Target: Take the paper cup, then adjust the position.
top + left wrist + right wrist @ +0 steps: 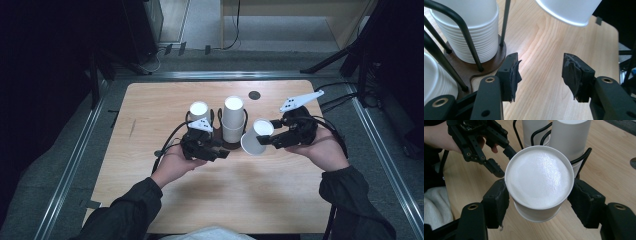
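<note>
A: What is the biggest thing here?

B: The wooden table (150, 165), pale, with rounded corners. Take the cup rack (231, 144) near its middle as the landmark; the rack has a dark wooden base and black wire loops.

A: What does the rack hold?

B: Two stacks of white cups, bottoms up. The taller stack (233, 119) stands in the rack's right part, the other stack (199, 112) in its left part. In the left gripper view the nested rims of one stack (477, 35) sit inside the wire loops on the base.

A: And the grippers?

B: The left gripper (220, 151) sits just in front of the rack, at its left part. Its jaws are spread apart with bare table between them and nothing held. The right gripper (265, 141) is just to the right of the rack, its jaws pressed on the sides of a single white cup (257, 136).

A: How does that cup lie?

B: Tilted, off the table, just beside the taller stack. In the right gripper view its closed bottom (539, 177) faces the camera, a jaw on either side.

A: Anything smaller?

B: A dark round spot (254, 95) on the table behind the rack, to its right.
</note>
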The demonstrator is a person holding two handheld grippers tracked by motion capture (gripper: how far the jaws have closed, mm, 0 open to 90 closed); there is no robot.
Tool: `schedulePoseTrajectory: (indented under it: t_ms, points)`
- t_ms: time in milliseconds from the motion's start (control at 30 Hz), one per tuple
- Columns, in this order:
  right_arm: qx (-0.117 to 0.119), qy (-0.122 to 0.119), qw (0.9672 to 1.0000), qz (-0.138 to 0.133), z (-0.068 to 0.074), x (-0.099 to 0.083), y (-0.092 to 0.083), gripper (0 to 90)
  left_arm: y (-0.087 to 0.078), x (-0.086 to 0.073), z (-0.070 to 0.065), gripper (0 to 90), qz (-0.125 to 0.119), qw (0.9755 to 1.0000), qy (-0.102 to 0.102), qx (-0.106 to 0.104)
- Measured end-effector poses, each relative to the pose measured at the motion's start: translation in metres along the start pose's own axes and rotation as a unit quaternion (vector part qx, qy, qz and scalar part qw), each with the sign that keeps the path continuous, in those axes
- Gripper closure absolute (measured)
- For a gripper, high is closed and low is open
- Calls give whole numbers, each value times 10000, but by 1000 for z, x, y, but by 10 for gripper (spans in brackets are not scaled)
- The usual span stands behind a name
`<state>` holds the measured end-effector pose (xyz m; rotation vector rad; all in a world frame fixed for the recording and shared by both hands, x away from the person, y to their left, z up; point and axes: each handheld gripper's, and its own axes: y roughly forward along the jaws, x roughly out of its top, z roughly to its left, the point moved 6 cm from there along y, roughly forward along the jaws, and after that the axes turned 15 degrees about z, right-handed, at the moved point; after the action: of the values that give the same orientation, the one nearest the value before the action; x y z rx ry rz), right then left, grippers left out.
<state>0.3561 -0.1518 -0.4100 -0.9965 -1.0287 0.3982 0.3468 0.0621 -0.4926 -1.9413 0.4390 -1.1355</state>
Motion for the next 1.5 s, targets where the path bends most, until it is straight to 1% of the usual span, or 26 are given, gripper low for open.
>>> schedulePoseTrajectory:
  t_ms: [33,100,133,200,333,500,600,633,700,733,833,933,1000,1067,1100,1133,1233,1267,1367,1400,1500]
  points:
    - [26,11,10000,1,1,-1,2,343,0,-1,0,474,-21,10000,-35,-48]
    - [57,-13,10000,0,3,-4,6,343,-2,-4,-1,475,-38,9999,-36,-107]
    - [75,-26,10000,-5,3,-5,8,343,-3,-5,-1,474,-37,9999,3,-135]
    - [130,-39,9999,22,6,-7,13,343,-5,-7,-1,471,-94,9998,53,-149]
    - [250,-49,9996,85,9,-12,26,343,-9,-12,1,429,-138,9997,182,-80]
    - [353,-79,9992,148,13,-16,40,343,-12,-16,1,416,-29,9995,280,-141]
    - [416,-157,9990,107,16,-17,46,343,-12,-20,2,388,48,9993,352,-79]
    - [429,-162,9989,113,17,-18,48,343,-12,-21,3,379,35,9994,340,-74]
    - [462,-183,9987,103,19,-19,52,343,-12,-23,3,372,55,9994,291,-157]
    - [471,-199,9987,86,19,-19,53,343,-12,-24,3,372,97,9992,289,-248]
    - [535,-190,9984,34,21,-21,59,343,-11,-27,2,371,201,9989,378,-192]
    - [582,-250,9980,47,25,-24,63,343,-10,-28,3,349,222,9986,359,-305]
    - [618,-314,9976,63,28,-25,67,343,-9,-29,3,334,223,9982,384,-395]
    - [625,-383,9973,80,29,-27,71,343,-7,-30,4,328,212,9983,389,-384]
    - [647,-375,9972,91,29,-28,73,343,-7,-31,4,318,221,9981,373,-442]
    - [668,-365,9971,80,30,-29,75,343,-7,-31,4,307,218,9981,384,-427]
    - [704,-298,9971,53,32,-30,81,343,-8,-32,5,282,177,9979,384,-488]
    - [714,-271,9970,83,33,-31,84,343,-9,-33,5,275,162,9977,369,-554]
    - [678,-369,9969,151,37,-31,89,342,-11,-34,6,230,149,9968,392,-675]
    - [691,-376,9968,157,37,-31,90,342,-11,-35,7,210,159,9968,384,-686]
    - [693,-378,9968,132,36,-31,91,342,-10,-36,8,190,161,9965,369,-736]
